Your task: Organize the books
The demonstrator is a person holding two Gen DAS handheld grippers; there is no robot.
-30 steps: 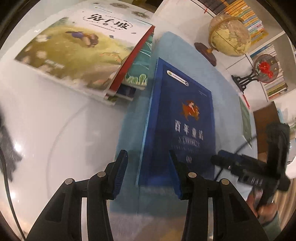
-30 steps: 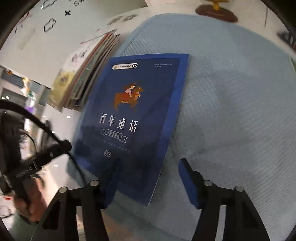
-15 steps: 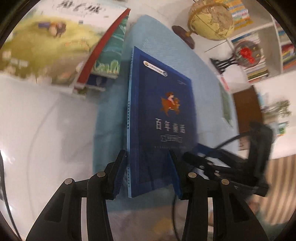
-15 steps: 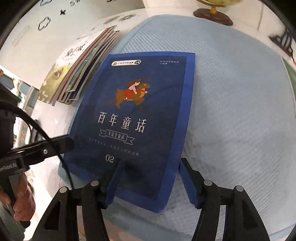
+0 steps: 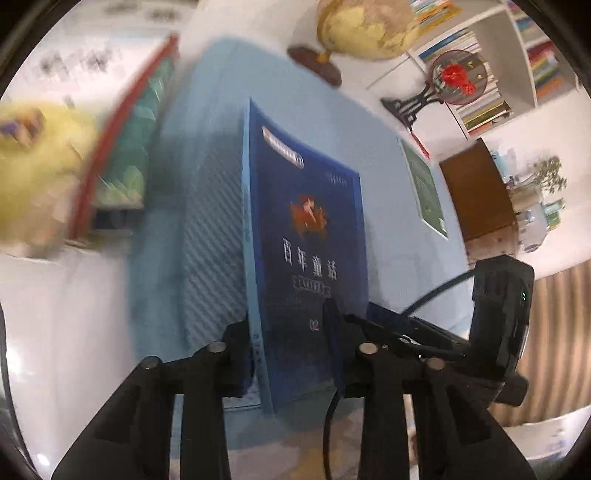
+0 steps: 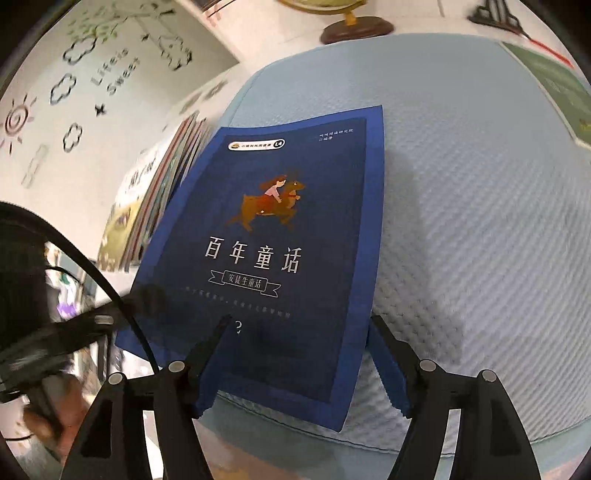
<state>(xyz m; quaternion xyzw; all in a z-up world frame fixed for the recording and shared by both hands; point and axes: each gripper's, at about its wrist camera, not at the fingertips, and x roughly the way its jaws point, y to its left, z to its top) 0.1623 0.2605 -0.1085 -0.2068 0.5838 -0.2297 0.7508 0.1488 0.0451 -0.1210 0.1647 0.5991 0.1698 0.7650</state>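
Observation:
A dark blue book point(image 5: 314, 236) point(image 6: 280, 236) with a girl riding a deer on its cover rests on a light blue mat point(image 6: 480, 221). My left gripper point(image 5: 284, 321) is closing on its near spine-side corner. One finger sits behind the pale spine edge, the other presses on the cover, and that side stands tilted up. My right gripper point(image 6: 299, 320) is opening around the book's near right corner. One of its fingers lies over the cover, the other beside the right edge, and neither pad presses. The left gripper point(image 6: 92, 325) shows blurred in the right wrist view.
A leaning stack of picture books point(image 5: 122, 166) point(image 6: 155, 192) lies left of the mat on the white table. At the back stand a globe point(image 5: 365, 29) and a red ornament on a black stand point(image 5: 454, 77). A green book point(image 5: 424, 192) lies at the mat's right. Bookshelves point(image 5: 517, 55) line the wall.
The left jaws narrowed onto the blue book's spine-side corner, and that side tilted up. The right jaws widened around the near right corner. Both wrists rolled.

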